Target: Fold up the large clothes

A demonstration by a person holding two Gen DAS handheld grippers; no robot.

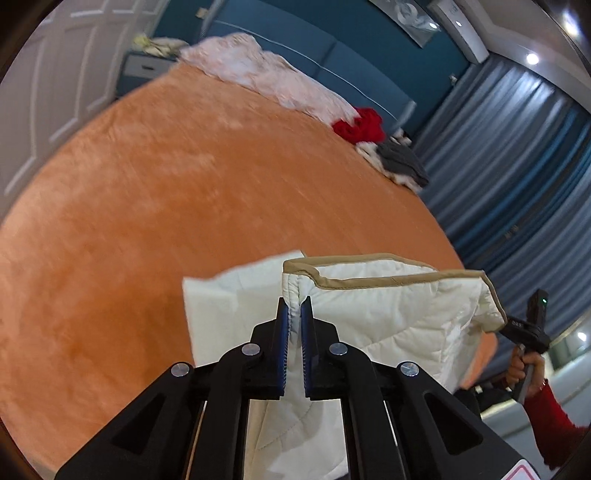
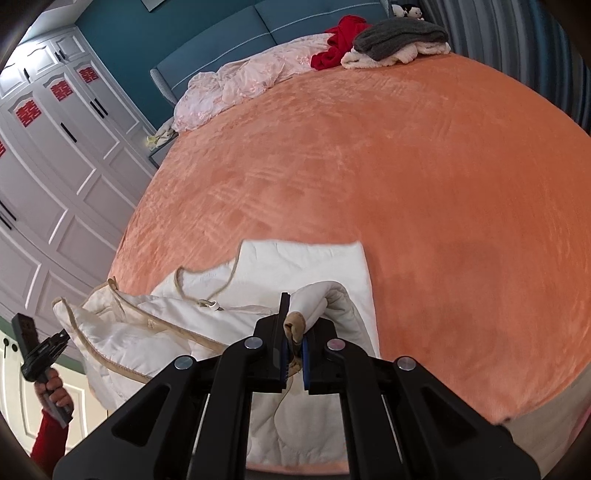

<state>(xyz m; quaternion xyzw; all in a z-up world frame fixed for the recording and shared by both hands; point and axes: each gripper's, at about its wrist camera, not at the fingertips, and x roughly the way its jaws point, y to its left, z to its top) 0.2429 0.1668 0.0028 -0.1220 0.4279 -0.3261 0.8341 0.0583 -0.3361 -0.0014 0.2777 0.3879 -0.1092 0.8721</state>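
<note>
The work item is a cream quilted garment (image 1: 388,314) with tan binding along its edges. It lies at the near edge of a bed covered by an orange blanket (image 1: 184,184), partly resting on the blanket and partly lifted clear of it.

The left gripper (image 1: 294,325) is clamped on a fold of the quilted fabric: the blue pads press the cloth from both sides, with only the pinched layer between them. The right gripper (image 2: 294,345) is likewise clamped, on a rolled piece of the tan-bound edge; the binding bunches between its pads. Each wrist view also shows the opposite handheld unit at the frame margin, held by a hand in a red sleeve (image 2: 48,439).

Step in hand (a judgement from the present layout): both grip points are secured and the garment hangs slack between them, so the fold is being set up rather than laid. The part on the blanket looks like a flat lower layer; the held part is crumpled and not yet squared.

The next move calls for drawing the two held points apart until the edge between them runs taut, then carrying that edge over the flat layer and lowering it evenly. Both clamps should hold until the cloth rests on the blanket.

Other items, well apart at the far side of the bed: a pink quilt (image 2: 240,85), a red garment (image 2: 340,40) and a grey folded garment (image 2: 402,35).
</note>
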